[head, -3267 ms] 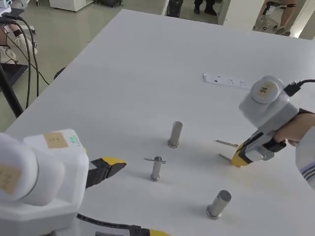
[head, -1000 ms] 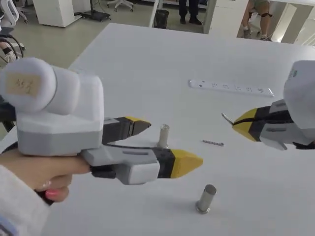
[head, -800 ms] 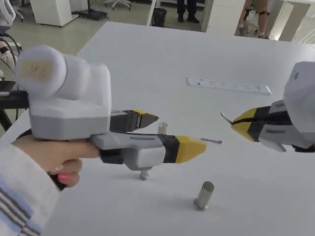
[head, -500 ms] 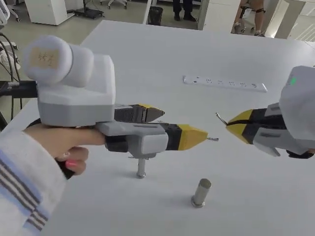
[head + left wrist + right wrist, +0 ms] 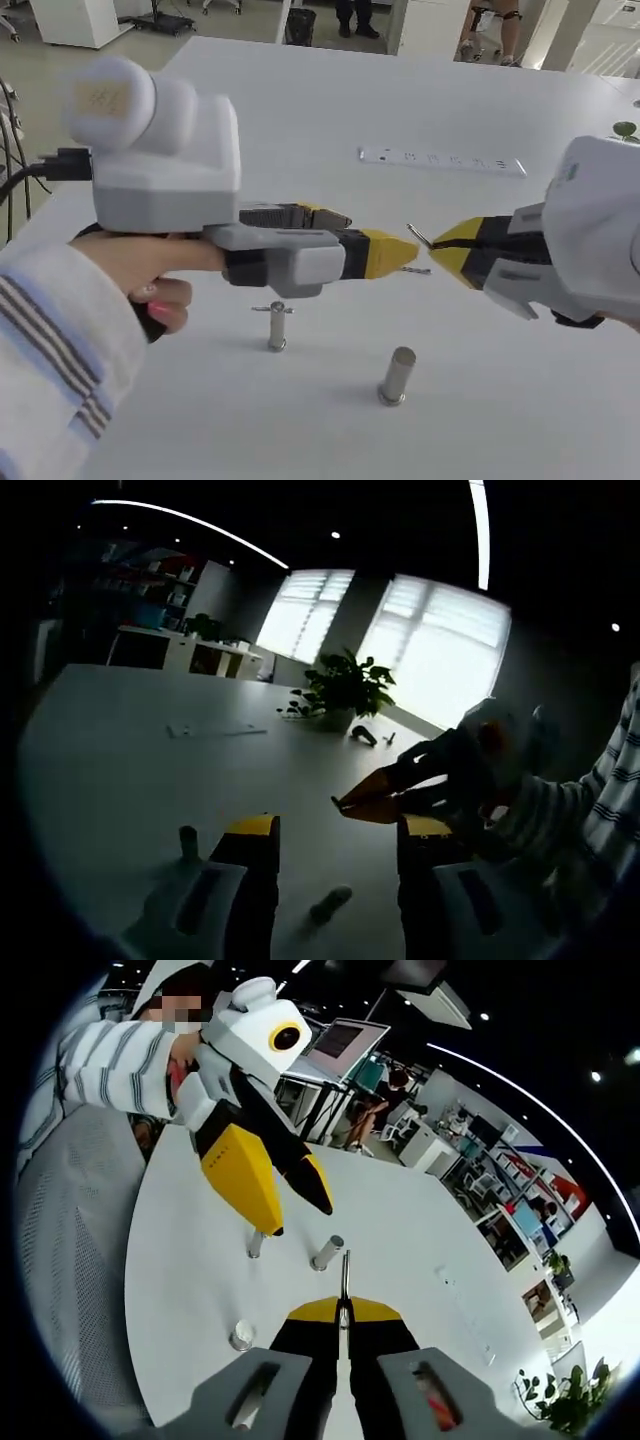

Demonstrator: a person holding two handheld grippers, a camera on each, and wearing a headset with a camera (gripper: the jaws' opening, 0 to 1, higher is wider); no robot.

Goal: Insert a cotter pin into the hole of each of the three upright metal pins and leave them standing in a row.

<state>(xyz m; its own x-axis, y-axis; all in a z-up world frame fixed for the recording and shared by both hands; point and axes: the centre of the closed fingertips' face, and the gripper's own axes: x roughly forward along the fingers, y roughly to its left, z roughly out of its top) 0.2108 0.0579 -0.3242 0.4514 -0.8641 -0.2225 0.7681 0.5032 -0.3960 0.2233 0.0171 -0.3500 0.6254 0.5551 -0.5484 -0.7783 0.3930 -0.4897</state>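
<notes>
Cotter pin (image 5: pixel 344 1280) sits clamped in the right gripper (image 5: pixel 438 252) (jaws together on it); left gripper (image 5: pixel 383 236) hovers opposite, its jaws apart.

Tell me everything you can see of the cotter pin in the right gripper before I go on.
The cotter pin is a thin, straight, silvery sliver of metal. One end is clamped between the shut yellow tips of the right gripper; the rest sticks straight out past them. It hangs in the air above the white table, touching nothing but the jaws. Its head and split legs are too small to make out.
</notes>
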